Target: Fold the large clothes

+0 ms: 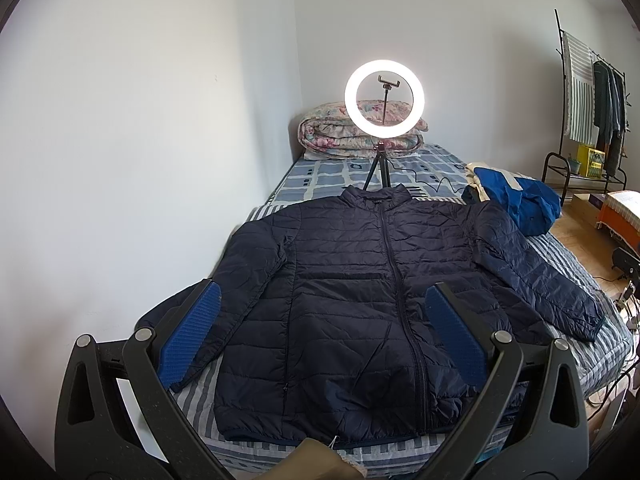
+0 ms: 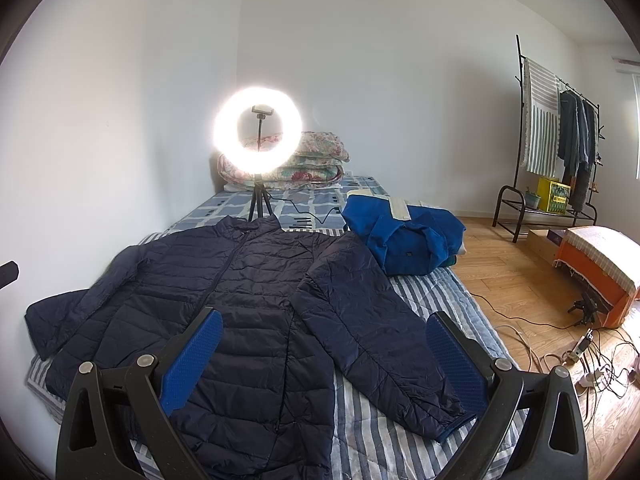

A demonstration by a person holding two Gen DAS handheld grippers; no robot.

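A navy quilted puffer jacket lies flat and zipped on the striped bed cover, front up, collar toward the wall, both sleeves spread out. It also shows in the right wrist view, with its right sleeve angled toward the bed's edge. My left gripper is open and empty, held above the jacket's lower body. My right gripper is open and empty, above the jacket's hem and right sleeve.
A lit ring light on a tripod stands on the bed behind the collar, its cable trailing right. A folded floral quilt lies at the head. A blue garment pile sits right of the jacket. A clothes rack, orange box and floor cables are at right.
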